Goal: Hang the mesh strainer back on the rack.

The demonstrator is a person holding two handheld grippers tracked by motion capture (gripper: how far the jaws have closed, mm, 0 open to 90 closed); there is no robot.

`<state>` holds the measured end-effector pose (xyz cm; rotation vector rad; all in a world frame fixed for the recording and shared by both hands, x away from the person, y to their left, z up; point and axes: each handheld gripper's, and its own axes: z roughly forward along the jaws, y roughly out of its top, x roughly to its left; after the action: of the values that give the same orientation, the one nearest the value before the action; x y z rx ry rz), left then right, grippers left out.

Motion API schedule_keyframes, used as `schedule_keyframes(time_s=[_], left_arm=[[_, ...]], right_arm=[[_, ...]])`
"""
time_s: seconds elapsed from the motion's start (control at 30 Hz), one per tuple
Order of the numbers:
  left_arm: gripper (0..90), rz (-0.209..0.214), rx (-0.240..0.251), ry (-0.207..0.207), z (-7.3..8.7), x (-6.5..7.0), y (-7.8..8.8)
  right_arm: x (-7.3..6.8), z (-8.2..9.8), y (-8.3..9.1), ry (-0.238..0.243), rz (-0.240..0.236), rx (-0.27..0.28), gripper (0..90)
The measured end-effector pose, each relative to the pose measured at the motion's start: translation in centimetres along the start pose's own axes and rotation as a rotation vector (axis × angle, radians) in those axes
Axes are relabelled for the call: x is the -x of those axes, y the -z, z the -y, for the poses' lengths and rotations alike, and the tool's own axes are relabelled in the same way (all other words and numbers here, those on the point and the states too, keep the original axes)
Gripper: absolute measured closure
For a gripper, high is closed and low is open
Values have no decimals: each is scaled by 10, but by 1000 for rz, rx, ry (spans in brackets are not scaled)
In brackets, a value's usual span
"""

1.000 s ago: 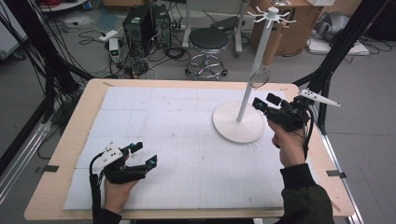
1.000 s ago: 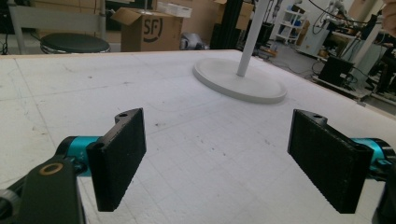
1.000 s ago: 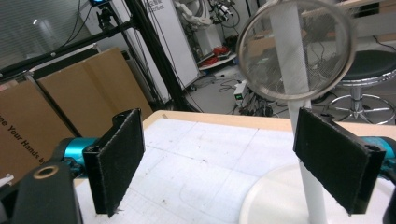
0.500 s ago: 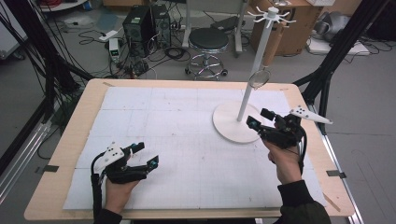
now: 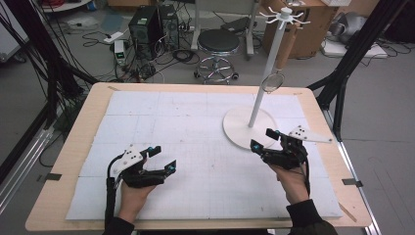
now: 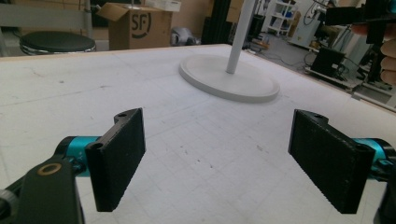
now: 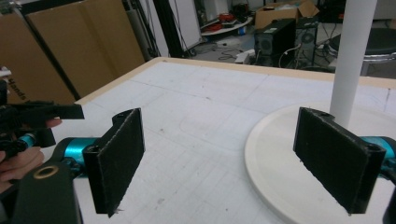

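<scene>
A white hook stand (image 5: 266, 73) rises from a round base (image 5: 240, 128) on the right half of the white mat. A small mesh strainer (image 5: 272, 81) with a wooden handle hangs from one of its top hooks. My right gripper (image 5: 263, 139) is open and holds nothing, just at the base's near edge. In the right gripper view the open right gripper (image 7: 224, 158) faces the base (image 7: 280, 182) and pole (image 7: 350, 60). My left gripper (image 5: 164, 157) rests open at the front left of the mat. The left gripper view has the left gripper (image 6: 224, 158) apart over bare mat, the base (image 6: 229, 80) farther off.
The wooden table edge (image 5: 88, 117) frames the white mat (image 5: 186, 122). Beyond the table stand a black stool (image 5: 218, 43), a computer tower (image 5: 146, 25) with cables, and cardboard boxes (image 5: 313, 29). A black frame leg (image 5: 347, 68) stands off the right side.
My right gripper has drawn back from beside the stand's pole toward the person, now at the base's near edge. The left gripper has hardly moved.
</scene>
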<state>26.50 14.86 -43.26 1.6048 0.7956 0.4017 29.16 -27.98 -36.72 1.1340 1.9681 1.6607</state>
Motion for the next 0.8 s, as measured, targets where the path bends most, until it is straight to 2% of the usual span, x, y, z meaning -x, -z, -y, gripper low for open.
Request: schedule_keyframes(time_s=[0.1, 0.23, 0.3, 0.4, 0.57, 0.67, 0.8], left_arm=[[193, 12, 0, -10, -2, 2, -1], [190, 11, 11, 10, -3, -2, 0], [189, 12, 6, 3, -3, -1, 0], [185, 19, 1, -10, -3, 1, 1], [179, 16, -6, -17, -1, 1, 2], [177, -3, -9, -25, -1, 1, 2], [177, -5, -2, -21, 1, 0, 5]], right_arm=[[-1, 11, 0, 6, -4, 6, 156], [-1, 24, 1, 19, -13, 6, 155], [-2, 29, 1, 54, -27, 1, 153], [-2, 36, 3, 77, -30, -12, 151], [4, 44, 9, 62, -21, -13, 151], [6, 49, 10, 48, -25, -17, 151], [7, 56, 7, 74, -4, -35, 151]])
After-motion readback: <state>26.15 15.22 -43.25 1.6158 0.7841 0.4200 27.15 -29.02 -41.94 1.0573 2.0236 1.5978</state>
